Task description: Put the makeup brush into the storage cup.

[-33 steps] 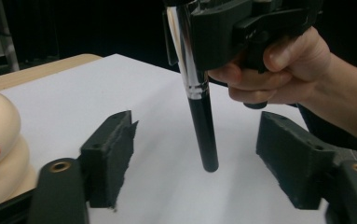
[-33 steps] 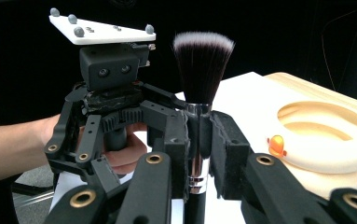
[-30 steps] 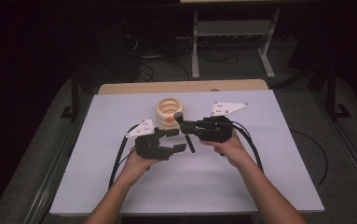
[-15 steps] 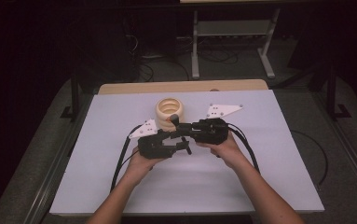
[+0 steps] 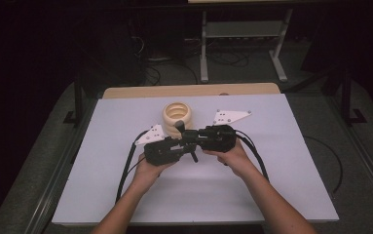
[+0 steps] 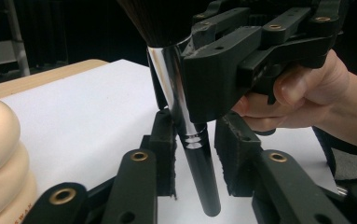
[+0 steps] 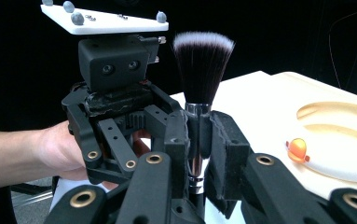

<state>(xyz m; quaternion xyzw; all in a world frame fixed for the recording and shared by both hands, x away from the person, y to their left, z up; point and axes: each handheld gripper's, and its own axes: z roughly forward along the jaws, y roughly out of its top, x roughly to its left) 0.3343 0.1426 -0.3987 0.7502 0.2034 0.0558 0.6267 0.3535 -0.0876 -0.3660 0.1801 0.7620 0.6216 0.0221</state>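
- Makeup brush [image 7: 199,93]: black-and-white bristle head, chrome ferrule, black handle. It stands upright above the middle of the white table [image 5: 271,185], between the two grippers, and is also seen in the left gripper view [image 6: 185,116].
- Right gripper [image 7: 198,135]: jaws fully closed on the brush, pads clamping the chrome ferrule just below the bristles. In the high view [image 5: 196,136] it lies level, pointing toward the left gripper.
- Left gripper [image 6: 195,149]: jaws have just been closing, with the black brush handle between them. One pad looks to be touching the handle; the other pad stands just off it, a narrow gap showing. In the high view [image 5: 186,148] it meets the right gripper nose to nose.
- Hands: left hand [image 5: 150,168] and right hand [image 5: 233,156], each wrapped around its gripper's body, forearms coming in from the near edge.
- Cream ringed holder [image 5: 177,114]: stacked rounded rings with an open top and a small orange mark on its side, standing on the table just behind the grippers, apart from the brush.
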